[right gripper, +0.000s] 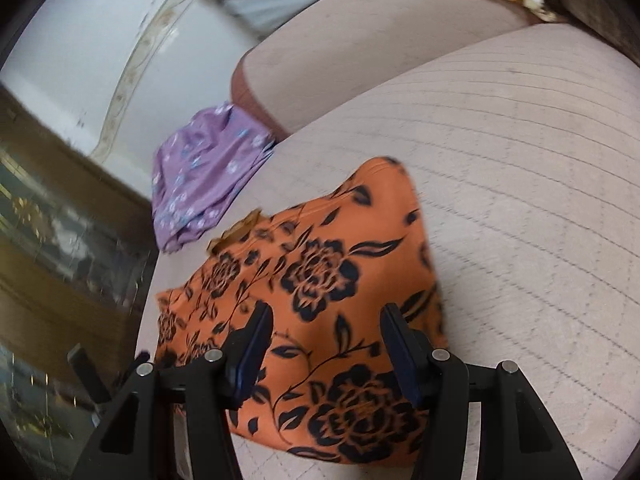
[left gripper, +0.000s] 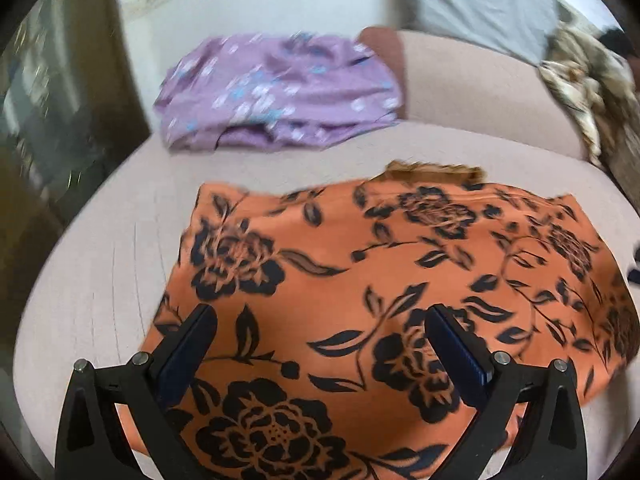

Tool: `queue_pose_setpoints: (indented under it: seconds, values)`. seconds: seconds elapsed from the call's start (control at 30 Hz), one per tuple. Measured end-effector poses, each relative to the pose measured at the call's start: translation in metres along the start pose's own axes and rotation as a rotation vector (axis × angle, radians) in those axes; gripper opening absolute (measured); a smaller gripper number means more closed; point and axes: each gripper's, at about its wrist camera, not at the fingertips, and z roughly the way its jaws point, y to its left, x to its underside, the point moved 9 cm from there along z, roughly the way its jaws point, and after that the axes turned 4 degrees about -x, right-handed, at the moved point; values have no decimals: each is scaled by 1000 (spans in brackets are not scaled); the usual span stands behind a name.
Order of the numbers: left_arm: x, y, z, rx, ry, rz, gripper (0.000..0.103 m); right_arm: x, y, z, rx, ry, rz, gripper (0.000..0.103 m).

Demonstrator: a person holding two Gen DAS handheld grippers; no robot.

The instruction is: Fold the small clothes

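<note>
**Two garments on the sofa, both grippers empty**

Pale pink sofa seat [left gripper: 100, 280] fills both views, ribbed with thin stitched lines, its backrest [right gripper: 380, 52] curving up behind. No brand, label or writing can be read anywhere; the frames are a bit blurred.

Count the clothes: two. One orange cloth [left gripper: 360, 280] with black flowers lies spread flat on the seat, right under both cameras. One purple cloth [left gripper: 280, 92] with pale blue and white flowers sits folded further back, where the seat meets the backrest, apart from the orange one.

Left gripper [left gripper: 320, 320] hangs over the orange cloth's near part, fingers spread wide, nothing between them. Right gripper [right gripper: 326, 320] hangs over the same cloth from the other side, fingers also spread, though less widely, nothing pinched.

Also in shot: one grey cushion [left gripper: 480, 4] on the backrest, one brown-and-cream patterned throw [left gripper: 588, 80] at the far right, a white wall [right gripper: 100, 40] and dark wooden furniture [right gripper: 60, 240] on the left.
</note>
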Motion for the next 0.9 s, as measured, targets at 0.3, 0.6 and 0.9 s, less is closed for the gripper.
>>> queue_pose_setpoints:
  seconds: [0.3, 0.6, 0.9]
  values:
    - [16, -7, 20, -91, 69, 89, 103, 38, -2, 46, 78, 182, -54, 60]
    - [15, -5, 27, -53, 86, 66, 103, 38, -2, 52, 82, 185, -84, 60]
    - [15, 11, -3, -96, 35, 61, 103, 36, 7, 33, 34, 115, -26, 60]
